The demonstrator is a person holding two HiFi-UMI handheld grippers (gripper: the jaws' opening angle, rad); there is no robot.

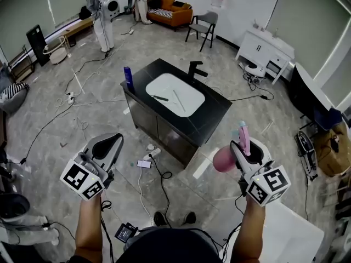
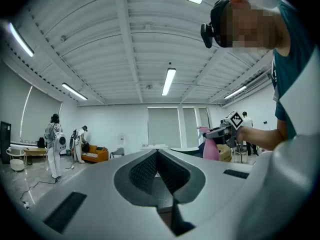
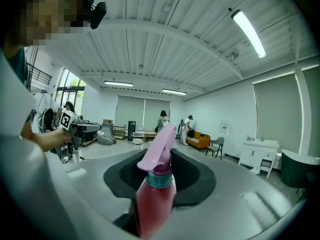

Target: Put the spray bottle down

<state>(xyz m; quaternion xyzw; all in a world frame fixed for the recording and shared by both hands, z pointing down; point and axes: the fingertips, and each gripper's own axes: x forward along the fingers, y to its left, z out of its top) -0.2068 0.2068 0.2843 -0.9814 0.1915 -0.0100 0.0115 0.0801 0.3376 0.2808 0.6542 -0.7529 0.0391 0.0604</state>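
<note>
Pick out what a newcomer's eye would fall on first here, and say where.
The pink spray bottle stands out, clamped in the right gripper at lower right of the head view. Next comes the black vanity counter with its white basin, alone mid-floor, a blue bottle on its left corner.

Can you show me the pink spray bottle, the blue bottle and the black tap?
pink spray bottle (image 3: pixel 156 204): right gripper view, on its body.
blue bottle (image 1: pixel 128 76): head view, on its middle.
black tap (image 1: pixel 194 70): head view, on its upright stem.
</note>
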